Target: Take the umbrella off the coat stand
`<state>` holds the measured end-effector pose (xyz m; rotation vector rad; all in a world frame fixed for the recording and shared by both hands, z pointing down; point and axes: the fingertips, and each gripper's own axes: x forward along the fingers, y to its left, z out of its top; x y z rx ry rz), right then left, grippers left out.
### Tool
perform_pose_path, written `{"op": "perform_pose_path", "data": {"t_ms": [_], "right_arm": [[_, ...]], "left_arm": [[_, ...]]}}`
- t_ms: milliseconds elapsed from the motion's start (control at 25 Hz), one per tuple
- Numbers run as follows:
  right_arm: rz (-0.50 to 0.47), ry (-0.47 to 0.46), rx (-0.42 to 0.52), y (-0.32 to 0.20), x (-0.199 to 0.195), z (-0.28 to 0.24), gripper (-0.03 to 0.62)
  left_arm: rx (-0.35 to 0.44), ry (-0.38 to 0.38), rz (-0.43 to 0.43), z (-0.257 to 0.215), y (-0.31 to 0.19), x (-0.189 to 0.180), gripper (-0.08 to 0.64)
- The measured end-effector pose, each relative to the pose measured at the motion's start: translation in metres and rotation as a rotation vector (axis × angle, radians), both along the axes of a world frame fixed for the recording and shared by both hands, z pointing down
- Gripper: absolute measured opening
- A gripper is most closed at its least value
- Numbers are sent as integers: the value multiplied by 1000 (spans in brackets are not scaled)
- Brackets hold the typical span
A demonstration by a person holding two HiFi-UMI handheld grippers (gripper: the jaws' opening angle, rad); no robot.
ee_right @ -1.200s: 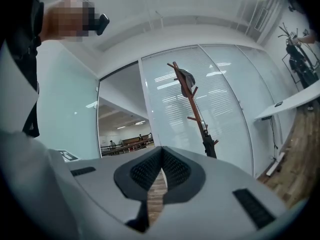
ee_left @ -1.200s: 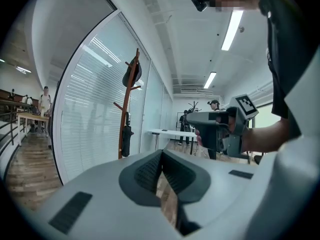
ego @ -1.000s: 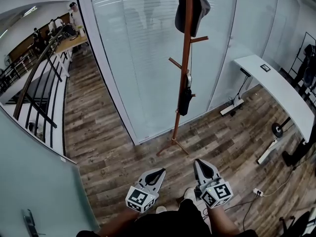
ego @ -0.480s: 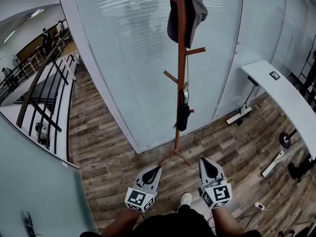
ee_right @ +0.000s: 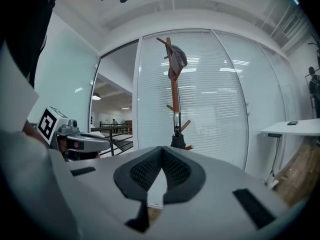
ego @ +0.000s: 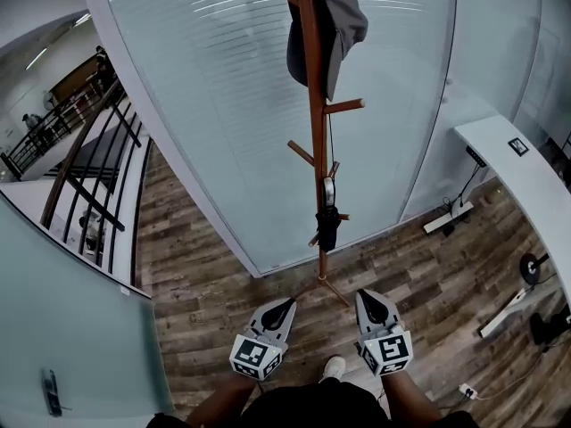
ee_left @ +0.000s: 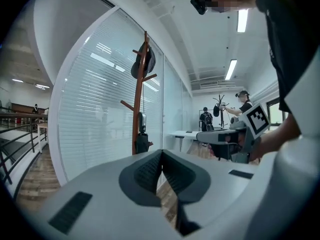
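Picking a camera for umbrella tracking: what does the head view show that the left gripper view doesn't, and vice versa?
Head view only: the stand's feet on the wood floor, and the person's shoe.
Left gripper view only: the left gripper seen along its jaws, which are together with nothing between; ceiling lights; people at the far end.
Both: coat stand, grey cap, hanging umbrella, right gripper, white desk.
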<state>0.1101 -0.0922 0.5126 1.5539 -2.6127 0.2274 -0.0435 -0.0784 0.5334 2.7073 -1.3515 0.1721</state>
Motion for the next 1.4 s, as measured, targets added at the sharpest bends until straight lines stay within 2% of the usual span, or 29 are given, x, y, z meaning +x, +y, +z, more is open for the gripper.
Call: {"op": "perform_pose_path", "data": {"t_ms": [160,320,400,840,1000,1160,1200,1280,1400], "right_arm": [[-59,9,-15,-18,5,21,6],[-148,21,63,-37,-18,27,6],[-173,35,72,-46,-28,25,6],[-92,12,42,-96,-41,41,6],[-51,62,73,-115,-45,47,6],[-13,93,37,-135,-44,62,8],[-7,107,21,-141,-45,67,15],[4,127,-11,-151,-46,76,72],[19,131,-47,-166,-48,84,101]], "left_arm": [[-20,-19,-57,7,-13,1,15],[-32,-46,-83,13,-19,-5,15],[-38,-45,-103,16,-25,-11,15],[-10,-10,-93,17,-84,-23,15],[-30,7,-65,22,-100,-23,15],[-37,28,-32,24,-113,-18,15],[-40,34,-36,24,-117,-19,15],[-49,51,-42,24,-125,-20,15],[-51,49,-18,25,-133,-17,15]]}}
